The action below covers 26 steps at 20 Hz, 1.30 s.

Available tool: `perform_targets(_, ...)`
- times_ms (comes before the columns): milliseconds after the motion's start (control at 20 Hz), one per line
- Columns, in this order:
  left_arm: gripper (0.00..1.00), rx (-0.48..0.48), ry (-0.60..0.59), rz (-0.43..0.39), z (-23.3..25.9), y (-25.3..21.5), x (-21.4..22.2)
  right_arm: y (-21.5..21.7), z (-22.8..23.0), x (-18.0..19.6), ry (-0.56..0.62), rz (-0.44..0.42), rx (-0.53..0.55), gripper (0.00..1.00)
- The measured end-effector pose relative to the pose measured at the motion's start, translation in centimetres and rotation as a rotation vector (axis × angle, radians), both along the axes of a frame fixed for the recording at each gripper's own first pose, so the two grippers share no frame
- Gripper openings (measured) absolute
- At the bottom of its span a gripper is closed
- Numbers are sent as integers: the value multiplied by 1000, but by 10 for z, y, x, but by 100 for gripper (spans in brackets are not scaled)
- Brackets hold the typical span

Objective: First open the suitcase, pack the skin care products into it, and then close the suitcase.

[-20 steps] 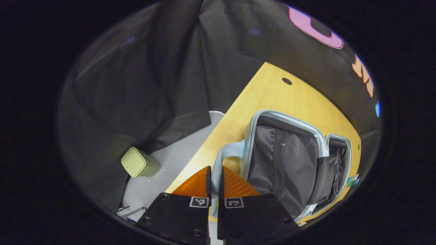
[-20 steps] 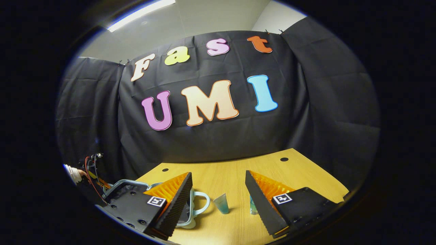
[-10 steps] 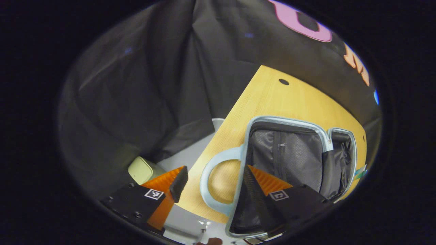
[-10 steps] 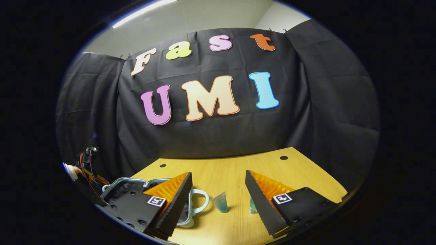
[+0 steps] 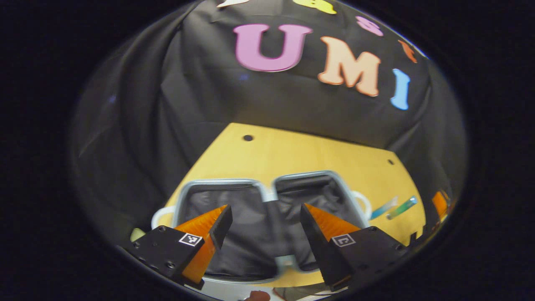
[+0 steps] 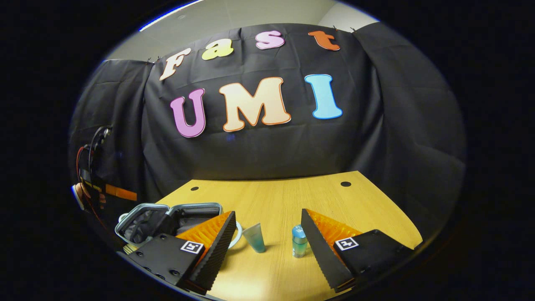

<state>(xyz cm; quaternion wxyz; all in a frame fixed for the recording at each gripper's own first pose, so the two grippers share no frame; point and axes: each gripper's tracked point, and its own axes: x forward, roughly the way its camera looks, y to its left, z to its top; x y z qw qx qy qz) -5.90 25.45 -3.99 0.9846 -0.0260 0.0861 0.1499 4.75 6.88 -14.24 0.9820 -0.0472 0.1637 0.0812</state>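
While the suitcase lies flat and spread open on the wooden bench, both dark-lined halves face up side by side, each ringed by a pale rim. In the left gripper view the left tongs hang above the open case with their fingers wide apart and nothing between them. A pale loop handle sticks out at the case's right side, and another at its left. Just past that right handle, two skin care items lie on the bench: a tube and a small bottle, close together and apart from the case.

In the right gripper view the right tongs are likewise spread wide and empty, low over the bench. Between their fingers stand the tube, cap down, and the bottle, upright, near each other but not touching. The open suitcase sits to the left of them, partly behind the left finger.
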Motion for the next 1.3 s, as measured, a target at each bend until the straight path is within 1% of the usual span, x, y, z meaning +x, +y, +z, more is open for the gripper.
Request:
perform_targets(50, 96, 3, -16, -59, 1, -35, 12, -4, -6, 2, 12, 8, -3, 98)
perform_targets(150, 96, 21, -25, -141, -3, -92, 36, -12, -19, 9, 38, 28, 1, 98)
perform_targets(200, 96, 20, -26, -179, -7, -116, 49, -16, -25, 12, 52, 35, 1, 95)
perform_targets(250, 96, 12, -22, -217, -15, -138, 62, -20, -32, 16, 61, 44, 2, 98)
perform_targets(350, 96, 0, -24, -275, -29, -181, 85, -29, -44, 24, 78, 57, -6, 98)
perform_targets(450, 96, -12, -19, -298, -47, -211, 110, -39, -62, 32, 98, 66, -20, 98)
perform_targets(600, 96, -55, -7, -311, -79, -234, 145, -54, -82, 42, 123, 69, -17, 98)
perform_targets(750, 96, -86, 18, -303, -111, -247, 166, -61, -99, 47, 146, 81, -7, 98)
perform_targets(1050, 96, -76, 63, -289, -142, -255, 196, -65, -135, 51, 199, 122, -23, 98)
perform_targets(1150, 94, -39, 62, -280, -144, -255, 204, -67, -141, 51, 208, 127, -38, 98)
perform_targets(1200, 87, -23, 63, -287, -144, -256, 208, -68, -144, 51, 212, 131, -39, 95)
perform_targets(1300, 61, -25, 100, -283, -155, -258, 211, -69, -147, 54, 219, 135, -40, 95)
